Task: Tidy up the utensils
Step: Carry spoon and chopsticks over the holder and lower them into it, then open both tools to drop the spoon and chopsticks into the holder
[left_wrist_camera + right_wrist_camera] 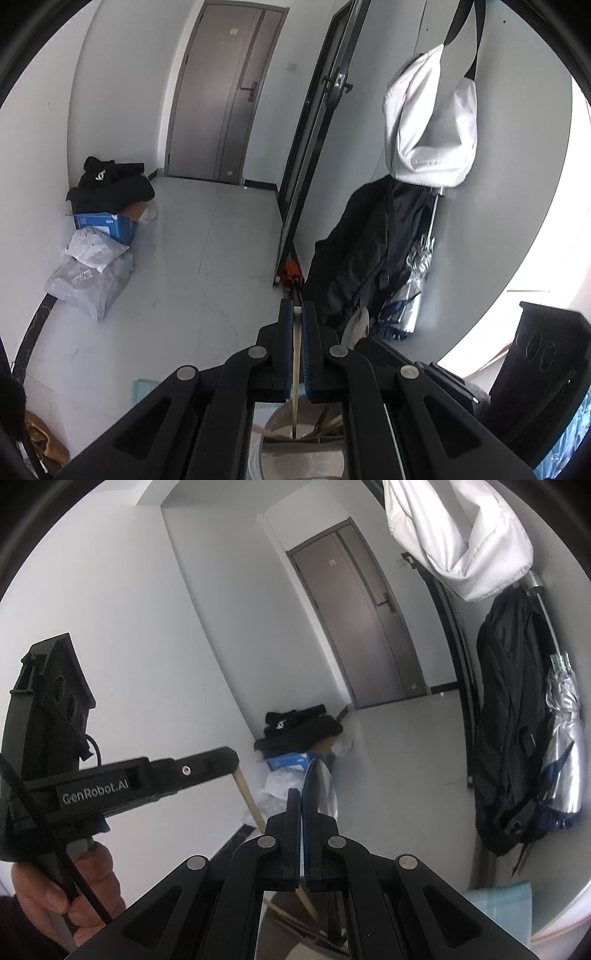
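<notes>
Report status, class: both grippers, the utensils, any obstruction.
Left gripper shut on pale wooden chopstick. Right gripper shut on shiny metal spoon. Nothing blocking.

White walls (122, 74) enclose a narrow hallway with a pale grey floor (207, 258) edged by a dark baseboard. At the far end stands a grey-brown door (225, 92) with a lever handle, shut in its frame. A black-framed glass door (314, 147) stands ajar on the right. Against the left wall sits a pile: black clothing (110, 184) on top of a blue cardboard box (107, 223), with white plastic parcels (92, 269) below it. On the right wall hang a white garment (428, 125), a dark jacket (369, 251) and a folded silver umbrella (565, 746). Strong daylight washes in from the right edge.
</notes>
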`<state>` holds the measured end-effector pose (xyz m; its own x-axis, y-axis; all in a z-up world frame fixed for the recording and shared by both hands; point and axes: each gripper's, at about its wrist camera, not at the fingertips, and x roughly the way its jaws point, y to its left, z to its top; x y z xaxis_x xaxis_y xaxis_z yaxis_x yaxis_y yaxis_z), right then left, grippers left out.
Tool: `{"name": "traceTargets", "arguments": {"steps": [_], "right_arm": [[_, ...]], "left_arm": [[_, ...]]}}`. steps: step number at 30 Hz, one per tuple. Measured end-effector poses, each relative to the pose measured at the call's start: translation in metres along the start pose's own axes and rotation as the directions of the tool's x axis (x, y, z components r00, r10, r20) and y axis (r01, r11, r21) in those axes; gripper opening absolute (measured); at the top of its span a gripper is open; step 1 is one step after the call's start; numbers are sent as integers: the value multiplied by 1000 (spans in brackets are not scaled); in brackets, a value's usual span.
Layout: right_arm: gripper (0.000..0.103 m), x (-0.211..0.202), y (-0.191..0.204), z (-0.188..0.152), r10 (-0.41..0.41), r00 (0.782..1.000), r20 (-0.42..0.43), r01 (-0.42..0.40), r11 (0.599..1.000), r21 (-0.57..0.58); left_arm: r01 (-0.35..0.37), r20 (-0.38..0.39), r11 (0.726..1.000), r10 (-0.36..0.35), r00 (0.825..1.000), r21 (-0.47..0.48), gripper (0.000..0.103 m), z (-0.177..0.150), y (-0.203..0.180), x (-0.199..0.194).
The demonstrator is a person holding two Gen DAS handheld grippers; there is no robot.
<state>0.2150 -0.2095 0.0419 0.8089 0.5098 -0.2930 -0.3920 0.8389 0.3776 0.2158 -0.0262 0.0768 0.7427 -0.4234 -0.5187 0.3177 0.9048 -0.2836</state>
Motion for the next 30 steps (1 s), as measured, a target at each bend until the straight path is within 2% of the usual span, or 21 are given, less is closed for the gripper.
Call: {"name": "traceTargets", "arguments": {"steps": [11, 14, 18, 19, 21, 24, 26, 30], "right_arm": [[0, 1, 1, -15, -6, 998, -69, 4, 1000, -30], [0, 1, 0, -21, -7, 994, -110, 3, 999, -33], [3, 0, 3, -26, -1, 990, -144, -5, 999, -47], [4, 0, 4, -28, -4, 986, -164, -4, 999, -48], [5, 0, 3, -31, -20, 982, -185, 11, 999, -49], [7, -4, 4, -37, -34, 976, -217, 24, 999, -46], [19, -12, 6, -39, -51, 974, -220, 39, 998, -55], [32, -38, 11, -39, -58, 982, -181, 48, 997, -62]], "left_arm": [[24, -96, 1000, -24, 995, -5, 1, -23, -3, 12], [28, -129, 999, -30, 991, -16, 1, -27, -3, 15], [34, -158, 998, -40, 987, -44, 3, -29, 2, 13], [35, -168, 998, -43, 985, -54, 4, -29, 3, 12], [19, -171, 997, -31, 985, -69, 14, -30, 6, 9], [-1, -151, 996, -13, 988, -91, 24, -31, 11, -3], [-17, -139, 995, 3, 990, -99, 32, -31, 13, -11], [-70, -110, 990, 57, 992, -121, 48, -37, 15, -31]]}}
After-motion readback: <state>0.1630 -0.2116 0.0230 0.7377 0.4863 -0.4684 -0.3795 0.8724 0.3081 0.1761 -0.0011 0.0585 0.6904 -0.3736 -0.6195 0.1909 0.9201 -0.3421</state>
